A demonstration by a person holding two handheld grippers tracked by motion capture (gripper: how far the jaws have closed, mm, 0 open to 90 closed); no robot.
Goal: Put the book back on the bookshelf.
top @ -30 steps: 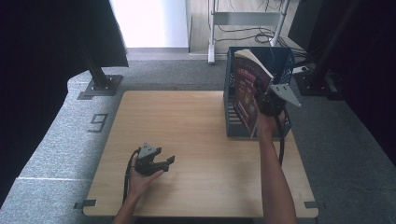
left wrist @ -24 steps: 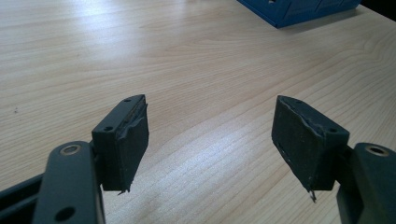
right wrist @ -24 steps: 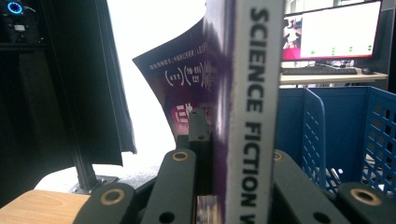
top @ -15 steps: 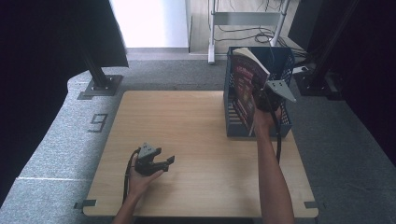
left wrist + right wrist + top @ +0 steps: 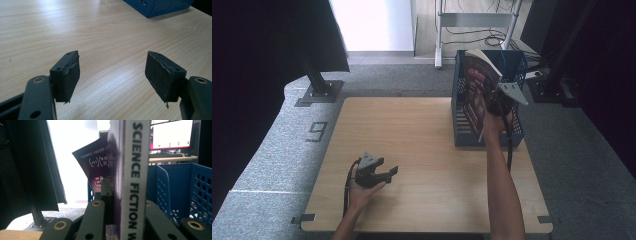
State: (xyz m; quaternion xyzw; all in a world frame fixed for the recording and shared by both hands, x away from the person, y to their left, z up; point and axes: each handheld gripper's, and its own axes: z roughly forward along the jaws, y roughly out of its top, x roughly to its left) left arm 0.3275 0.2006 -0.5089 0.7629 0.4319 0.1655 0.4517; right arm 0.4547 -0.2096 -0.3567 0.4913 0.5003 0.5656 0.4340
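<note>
Your right gripper (image 5: 498,102) pinches the book (image 5: 477,90) tight, just above the blue crate (image 5: 460,127). Your left gripper (image 5: 388,173) rests far from the crate, fingers spread wide.

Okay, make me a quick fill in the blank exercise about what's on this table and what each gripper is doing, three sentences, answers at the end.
1. The right gripper is shut on a ____ whose spine reads SCIENCE FICTION.
2. The left gripper rests low over the wooden table with its jaws ____.
3. The crate at the table's far right corner is ____ in colour.

Missing words: book; open; blue
</note>
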